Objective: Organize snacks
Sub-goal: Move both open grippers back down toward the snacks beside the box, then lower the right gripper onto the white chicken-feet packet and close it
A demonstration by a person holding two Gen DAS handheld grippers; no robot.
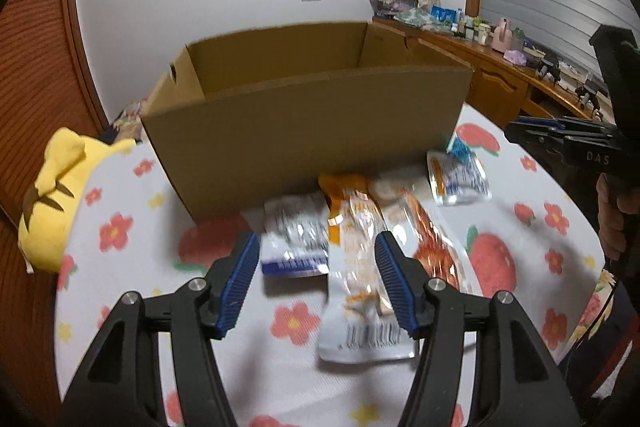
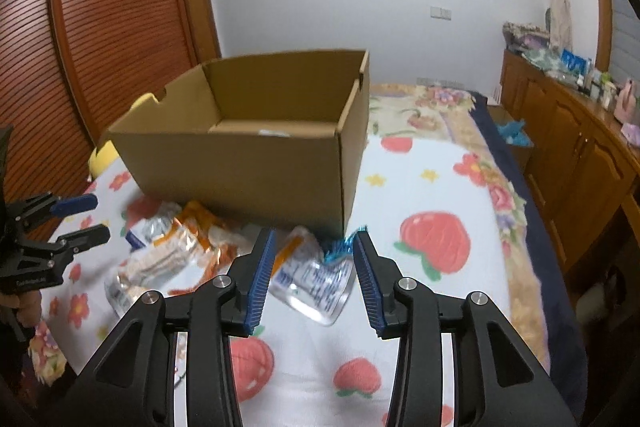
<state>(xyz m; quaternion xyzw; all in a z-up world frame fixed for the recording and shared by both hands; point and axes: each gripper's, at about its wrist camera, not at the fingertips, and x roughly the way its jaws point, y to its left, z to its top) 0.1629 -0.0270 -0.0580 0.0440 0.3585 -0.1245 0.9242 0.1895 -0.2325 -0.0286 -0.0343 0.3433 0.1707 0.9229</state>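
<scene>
An open cardboard box (image 1: 304, 123) stands on the flowered bedsheet; it also shows in the right wrist view (image 2: 240, 163). Several snack packets lie in front of it: a white and blue packet (image 1: 294, 239), an orange and white packet (image 1: 356, 267), an orange-red packet (image 1: 428, 239) and a clear packet with blue print (image 1: 458, 177). My left gripper (image 1: 316, 247) is open above the orange and white packet. My right gripper (image 2: 314, 243) is open over the clear packet (image 2: 316, 279), with a small blue foil wrapper (image 2: 340, 247) beside it.
A yellow plush toy (image 1: 56, 195) lies left of the box. A wooden sideboard (image 2: 572, 147) with clutter runs along the right wall. A wooden slatted wardrobe (image 2: 100, 27) stands at the left. The right gripper shows at the right edge of the left wrist view (image 1: 516, 135).
</scene>
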